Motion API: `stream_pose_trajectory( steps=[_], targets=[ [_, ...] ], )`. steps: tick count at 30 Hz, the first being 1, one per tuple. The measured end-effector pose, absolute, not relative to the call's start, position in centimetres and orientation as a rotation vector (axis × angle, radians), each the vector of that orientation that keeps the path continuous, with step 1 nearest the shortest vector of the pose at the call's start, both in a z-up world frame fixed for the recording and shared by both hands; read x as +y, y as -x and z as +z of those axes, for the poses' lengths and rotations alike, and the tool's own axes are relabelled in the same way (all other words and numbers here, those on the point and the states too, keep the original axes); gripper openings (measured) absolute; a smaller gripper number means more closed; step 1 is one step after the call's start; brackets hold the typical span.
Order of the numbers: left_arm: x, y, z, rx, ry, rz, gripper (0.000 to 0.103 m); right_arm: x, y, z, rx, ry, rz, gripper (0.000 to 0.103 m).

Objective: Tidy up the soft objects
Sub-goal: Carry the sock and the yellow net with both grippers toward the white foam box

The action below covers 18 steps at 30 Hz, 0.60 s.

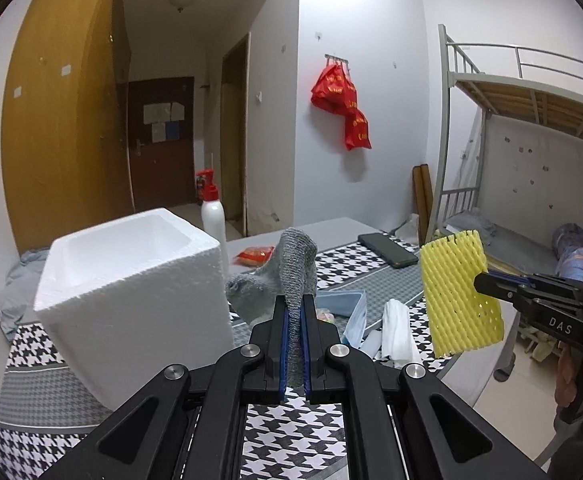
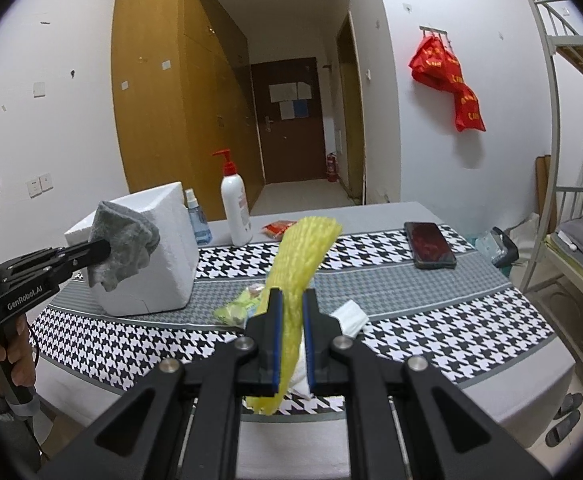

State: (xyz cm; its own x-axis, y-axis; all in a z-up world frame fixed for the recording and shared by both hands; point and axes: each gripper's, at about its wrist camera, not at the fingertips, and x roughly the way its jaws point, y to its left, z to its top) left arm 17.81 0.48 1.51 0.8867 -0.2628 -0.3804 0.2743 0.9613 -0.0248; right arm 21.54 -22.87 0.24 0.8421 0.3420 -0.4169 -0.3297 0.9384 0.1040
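Note:
My left gripper (image 1: 294,308) is shut on a grey knitted cloth (image 1: 297,264), which stands up between the blue pads and droops to the left. The right wrist view shows that gripper (image 2: 105,249) beside the white foam box (image 2: 159,260), the grey cloth (image 2: 125,248) bunched at its tip. My right gripper (image 2: 291,300) is shut on a yellow foam net sleeve (image 2: 303,252) that sticks up and forward above the table. From the left wrist view the right gripper (image 1: 481,280) holds the yellow sleeve (image 1: 457,292) at the right. The open white foam box (image 1: 131,296) stands left of my left gripper.
On the houndstooth tablecloth (image 2: 431,308) lie a black phone (image 2: 429,245), a white lotion pump bottle (image 2: 235,208), a blue spray bottle (image 2: 197,220), a red snack packet (image 2: 277,227), a green packet (image 2: 237,306) and white tissue (image 2: 351,314). A metal bunk bed (image 1: 511,128) stands right.

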Motion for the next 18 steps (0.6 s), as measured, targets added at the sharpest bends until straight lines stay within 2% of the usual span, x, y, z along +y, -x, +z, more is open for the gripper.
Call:
stream_pose_trajectory(
  steps=[18],
  targets=[
    [2.6,-14.9,2.6,0.332,-0.037,-0.180,0.006,-19.6,-21.0,2.1,0.401,0.010,0.445,0.012]
  ],
)
